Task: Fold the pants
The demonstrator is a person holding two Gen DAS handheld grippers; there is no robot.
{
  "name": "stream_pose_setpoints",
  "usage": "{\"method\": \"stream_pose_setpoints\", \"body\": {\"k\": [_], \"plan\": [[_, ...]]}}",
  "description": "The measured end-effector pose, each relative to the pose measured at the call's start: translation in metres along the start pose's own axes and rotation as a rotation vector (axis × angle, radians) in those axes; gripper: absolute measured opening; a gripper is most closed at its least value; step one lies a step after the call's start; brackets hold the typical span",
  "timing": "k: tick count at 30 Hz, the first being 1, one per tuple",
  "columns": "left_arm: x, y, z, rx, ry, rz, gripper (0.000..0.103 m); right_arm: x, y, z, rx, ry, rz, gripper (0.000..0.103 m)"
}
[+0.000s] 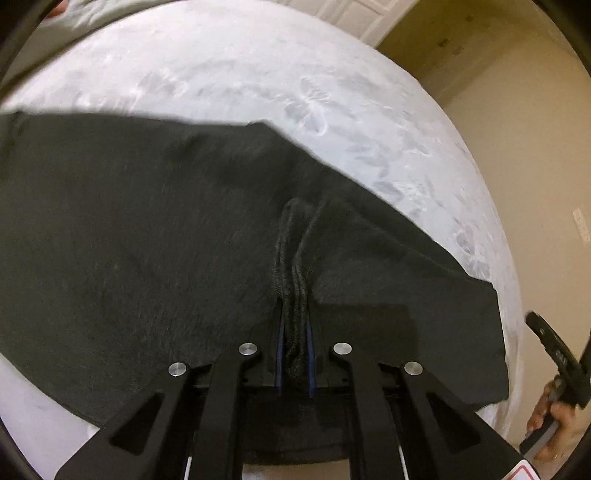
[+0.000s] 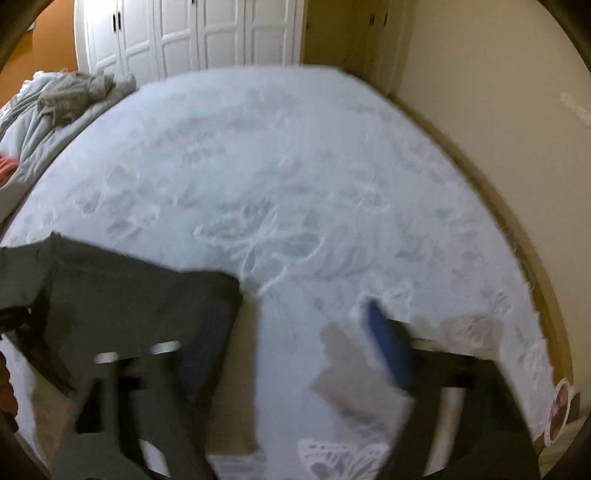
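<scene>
Dark grey-black pants [image 1: 147, 229] lie spread on a white bed. My left gripper [image 1: 294, 321] is shut on a bunched fold of the pants, the fabric pinched between its blue pads. In the right wrist view, a corner of the pants [image 2: 129, 295] lies at the left. My right gripper [image 2: 295, 332] is open and empty, its blue-padded fingers [image 2: 388, 343] wide apart over bare bedspread, to the right of the pants. The view is motion-blurred. The right gripper also shows at the far right edge of the left wrist view [image 1: 554, 354].
The white bedspread [image 2: 277, 184] has an embossed butterfly pattern. A crumpled grey duvet [image 2: 55, 107] lies at the far left. White closet doors [image 2: 184, 33] stand behind the bed. The bed's right edge [image 2: 517, 240] meets a beige wall and floor.
</scene>
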State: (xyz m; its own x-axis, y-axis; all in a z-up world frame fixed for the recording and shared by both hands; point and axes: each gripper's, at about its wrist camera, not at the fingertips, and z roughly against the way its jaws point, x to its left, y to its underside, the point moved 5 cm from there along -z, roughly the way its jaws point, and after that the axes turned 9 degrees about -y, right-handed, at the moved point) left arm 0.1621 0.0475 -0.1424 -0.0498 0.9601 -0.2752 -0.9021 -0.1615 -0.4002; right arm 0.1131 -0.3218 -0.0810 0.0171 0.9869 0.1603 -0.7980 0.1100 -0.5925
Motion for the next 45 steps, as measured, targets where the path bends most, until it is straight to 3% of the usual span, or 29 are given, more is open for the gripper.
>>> {"method": "stream_pose_setpoints", "body": {"k": [3,4,5,6,8,10,11,13,14,15,16,17,19,21,23,24,30,33,37,43,45], "plan": [[-0.001,0.0,0.002,0.013,0.02,0.0,0.008,0.018,0.011,-0.024,0.08,-0.108,0.012,0.063],[0.0,-0.001,-0.001,0.024,0.019,0.008,0.008,0.024,0.019,-0.04,0.152,-0.098,0.05,0.07],[0.003,-0.001,-0.001,0.029,0.013,0.01,0.008,0.024,0.027,-0.054,0.206,-0.03,0.085,0.071],[0.005,-0.001,-0.001,0.031,0.005,0.003,0.01,0.023,0.03,-0.058,0.218,0.003,0.092,0.071],[0.008,-0.004,0.001,0.03,0.005,0.0,0.012,0.025,0.03,-0.052,0.205,-0.01,0.065,0.072],[0.011,-0.004,0.006,0.026,0.015,0.002,0.018,0.029,0.03,-0.041,0.177,-0.078,0.029,0.088],[0.011,-0.003,0.009,0.021,0.021,-0.001,0.018,0.029,0.034,-0.041,0.195,-0.09,0.025,0.088],[0.012,-0.003,0.008,0.015,0.015,-0.018,0.018,0.034,0.055,-0.053,0.314,-0.114,0.033,0.088],[0.013,-0.002,0.007,0.017,0.006,-0.023,0.018,0.035,0.06,-0.053,0.318,-0.128,0.028,0.088],[0.013,-0.001,0.007,0.022,0.003,-0.028,0.018,0.037,0.061,-0.051,0.308,-0.146,0.044,0.084],[0.015,0.001,0.004,0.037,0.001,-0.031,0.018,0.041,0.061,-0.048,0.297,-0.194,0.066,0.051],[0.016,0.002,0.002,0.044,0.0,-0.032,0.018,0.044,0.06,-0.044,0.29,-0.246,0.069,0.03],[0.014,0.002,-0.001,0.043,-0.006,-0.041,0.02,0.045,0.055,-0.031,0.246,-0.242,0.101,0.016],[0.015,0.004,0.003,0.04,-0.012,-0.051,0.024,0.043,0.053,-0.023,0.231,-0.247,0.124,0.016],[0.008,0.006,0.002,0.032,-0.019,-0.076,0.029,0.032,0.062,-0.039,0.295,-0.207,0.121,0.019],[0.003,0.006,-0.001,0.024,-0.031,-0.093,0.03,0.03,0.067,-0.047,0.325,-0.198,0.116,0.031],[-0.003,0.009,0.005,-0.045,-0.125,-0.168,0.039,0.029,0.056,-0.036,0.271,-0.226,0.023,0.048],[-0.003,0.012,0.011,-0.077,-0.155,-0.208,0.039,0.022,0.064,-0.05,0.325,-0.235,-0.046,0.05],[0.0,0.014,0.019,-0.103,-0.18,-0.234,0.042,0.025,0.062,-0.053,0.316,-0.251,-0.059,0.06],[0.008,0.014,0.032,-0.145,-0.239,-0.25,0.042,0.035,0.063,-0.055,0.308,-0.233,-0.054,0.065],[0.02,0.012,0.038,-0.146,-0.251,-0.226,0.051,0.036,0.062,-0.054,0.3,-0.229,-0.044,0.065]]}}
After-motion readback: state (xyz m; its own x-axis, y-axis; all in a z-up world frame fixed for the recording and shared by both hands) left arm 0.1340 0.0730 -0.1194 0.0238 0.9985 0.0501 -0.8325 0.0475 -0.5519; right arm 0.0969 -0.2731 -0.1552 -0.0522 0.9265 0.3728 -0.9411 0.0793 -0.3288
